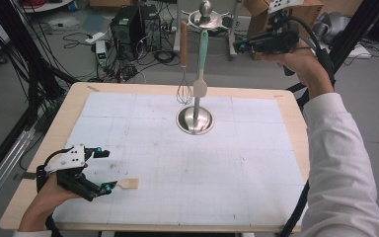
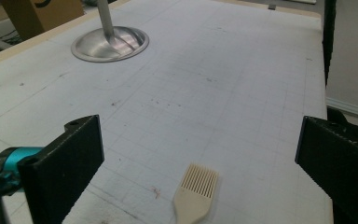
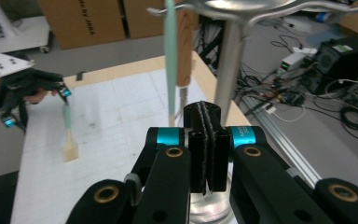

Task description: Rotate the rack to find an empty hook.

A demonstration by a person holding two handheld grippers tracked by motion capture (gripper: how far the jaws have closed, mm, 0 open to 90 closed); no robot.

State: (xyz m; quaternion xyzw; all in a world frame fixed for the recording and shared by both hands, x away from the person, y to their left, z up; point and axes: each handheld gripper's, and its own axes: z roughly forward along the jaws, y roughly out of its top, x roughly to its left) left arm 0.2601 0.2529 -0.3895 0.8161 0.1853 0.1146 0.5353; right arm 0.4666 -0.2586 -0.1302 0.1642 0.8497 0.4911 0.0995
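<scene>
Your left gripper [image 1: 103,170] stands wide open over the brush [image 2: 195,192], which lies flat on the worktop [image 1: 187,168]; it looks light, with soft bristles, so grip the stiff handle. Farther off, your right gripper [image 3: 206,140] is closed on nothing, raised beside the rack [image 1: 196,120].

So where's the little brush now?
In the high view, the basting brush lies near the table's front left edge, right by the left claw.

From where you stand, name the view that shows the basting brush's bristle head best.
The left gripper view: the brush lies close between that gripper's open jaws, its comb-like bristles distinct. The high view shows its pale head, small, beside the left gripper. The right gripper view shows it far off, with its green handle.
</scene>
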